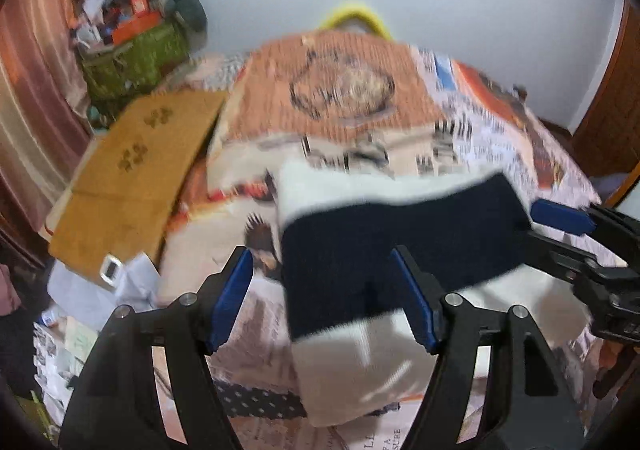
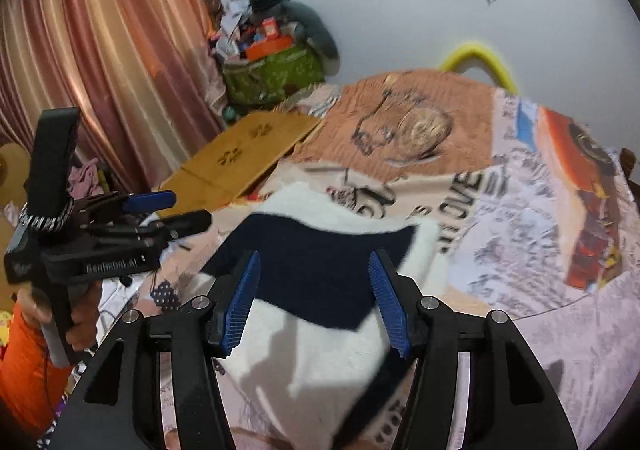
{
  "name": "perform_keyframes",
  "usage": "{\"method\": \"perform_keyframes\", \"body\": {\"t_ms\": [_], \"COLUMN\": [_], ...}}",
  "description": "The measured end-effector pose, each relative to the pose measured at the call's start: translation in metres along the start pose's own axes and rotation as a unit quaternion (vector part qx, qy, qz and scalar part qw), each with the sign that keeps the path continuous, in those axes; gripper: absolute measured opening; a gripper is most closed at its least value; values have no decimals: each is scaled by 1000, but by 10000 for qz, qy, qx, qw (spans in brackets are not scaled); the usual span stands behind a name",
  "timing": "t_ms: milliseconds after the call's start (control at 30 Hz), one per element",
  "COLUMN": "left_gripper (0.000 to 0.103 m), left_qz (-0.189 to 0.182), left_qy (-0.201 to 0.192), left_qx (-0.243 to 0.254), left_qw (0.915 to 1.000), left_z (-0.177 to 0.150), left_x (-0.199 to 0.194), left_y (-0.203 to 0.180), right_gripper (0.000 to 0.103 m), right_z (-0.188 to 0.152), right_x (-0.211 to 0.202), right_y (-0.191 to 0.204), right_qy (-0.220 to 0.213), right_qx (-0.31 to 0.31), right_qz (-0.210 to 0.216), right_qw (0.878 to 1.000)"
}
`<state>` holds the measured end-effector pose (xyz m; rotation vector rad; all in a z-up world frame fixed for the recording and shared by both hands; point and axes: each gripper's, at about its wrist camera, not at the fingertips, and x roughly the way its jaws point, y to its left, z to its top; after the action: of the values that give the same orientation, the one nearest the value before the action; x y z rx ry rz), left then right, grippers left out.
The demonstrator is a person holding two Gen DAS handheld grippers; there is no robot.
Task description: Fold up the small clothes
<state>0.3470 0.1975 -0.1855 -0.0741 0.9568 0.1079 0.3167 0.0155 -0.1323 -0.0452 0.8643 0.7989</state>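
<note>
Both grippers point(image 1: 324, 298) point(image 2: 314, 300) spread wide above folded garment point(image 1: 400, 234)

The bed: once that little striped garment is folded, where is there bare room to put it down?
Free: the printed bedspread right of the white-and-navy garment, and the orange patch beyond it. Crowded: the left side, with the cardboard sheet, left gripper and the green bag of clutter.

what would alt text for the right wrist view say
The right gripper, jaws open, hovers over a white and navy garment lying on a printed bedspread. The left gripper shows at the left, with pink curtains behind.
</note>
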Motion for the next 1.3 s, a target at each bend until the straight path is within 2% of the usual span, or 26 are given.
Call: {"method": "perform_keyframes", "body": {"t_ms": [100, 200, 400, 567, 800, 900, 1033, 1133, 1300], "left_gripper": [71, 80, 81, 80, 80, 80, 80, 80, 80], "left_qz": [137, 328, 305, 444, 472, 422, 330, 242, 97], "left_qy": [376, 219, 202, 145, -62, -349, -972, -1526, -2427], "left_qx": [129, 235, 140, 275, 97, -40, -214, -304, -264], "left_qw": [9991, 9989, 9992, 9985, 9988, 9985, 9945, 9875, 9697], "left_z": [-21, -41, -49, -55, -58, -56, -49, -46, -51], "left_x": [27, 37, 32, 17, -24, -55, -113, -162, -240], "left_y": [-6, -11, -12, -19, -18, -16, -14, -15, -27], "right_gripper": [47, 40, 38, 40, 41, 41, 41, 40, 40], "right_z": [-15, -32, -45, -52, -56, -51, -40, -32, -27], "right_x": [28, 38, 18, 6, -30, -58, -106, -143, -203], "right_y": [-5, -14, -14, -10, -15, -11, 7, 24, 54], "right_qy": [464, 666, 558, 469, 392, 90, -540, -1059, -1932], "right_qx": [-48, -193, -318, -347, 40, 91, -42, -168, -363], "right_qz": [-170, -294, -299, -434, -410, -424, -453, -446, -373], "right_qw": [9988, 9972, 9975, 9973, 9984, 9990, 9975, 9932, 9798]}}
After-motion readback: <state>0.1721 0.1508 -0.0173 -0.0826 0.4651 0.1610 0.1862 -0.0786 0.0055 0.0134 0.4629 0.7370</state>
